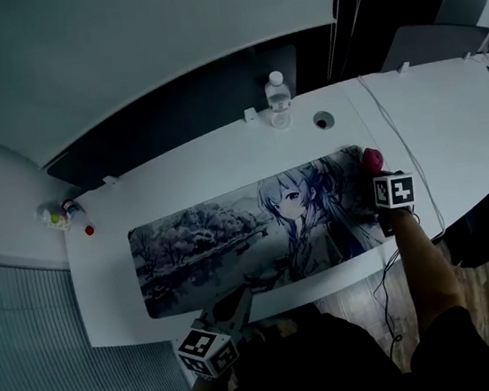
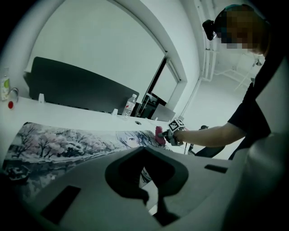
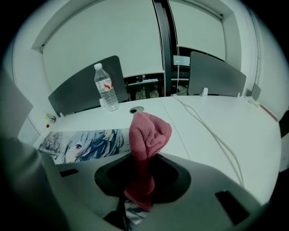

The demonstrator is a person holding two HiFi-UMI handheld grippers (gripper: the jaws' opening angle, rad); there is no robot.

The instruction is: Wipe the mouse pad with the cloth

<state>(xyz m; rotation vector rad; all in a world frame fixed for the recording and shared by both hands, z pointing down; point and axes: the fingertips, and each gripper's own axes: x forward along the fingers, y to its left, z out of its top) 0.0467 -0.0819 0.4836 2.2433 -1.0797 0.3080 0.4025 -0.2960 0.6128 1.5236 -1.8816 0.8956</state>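
A long mouse pad (image 1: 233,241) printed with a girl and wintry trees lies along the white desk (image 1: 179,176). A pink cloth (image 1: 371,160) stands bunched above the pad's right end, and my right gripper (image 1: 377,183) is shut on it. In the right gripper view the cloth (image 3: 146,144) rises from between the jaws, with the pad (image 3: 86,144) to the left. My left gripper (image 1: 232,308) is at the pad's front edge near the middle. Its jaws look shut with nothing between them. The left gripper view shows the pad (image 2: 67,144) and the cloth (image 2: 159,134) far off.
A water bottle (image 1: 278,99) stands at the desk's back edge beside a round cable hole (image 1: 323,120). A white cable (image 1: 398,139) runs across the right half. Small bottles (image 1: 61,214) and a red cap (image 1: 90,229) sit at the left end. A dark partition (image 1: 171,110) stands behind.
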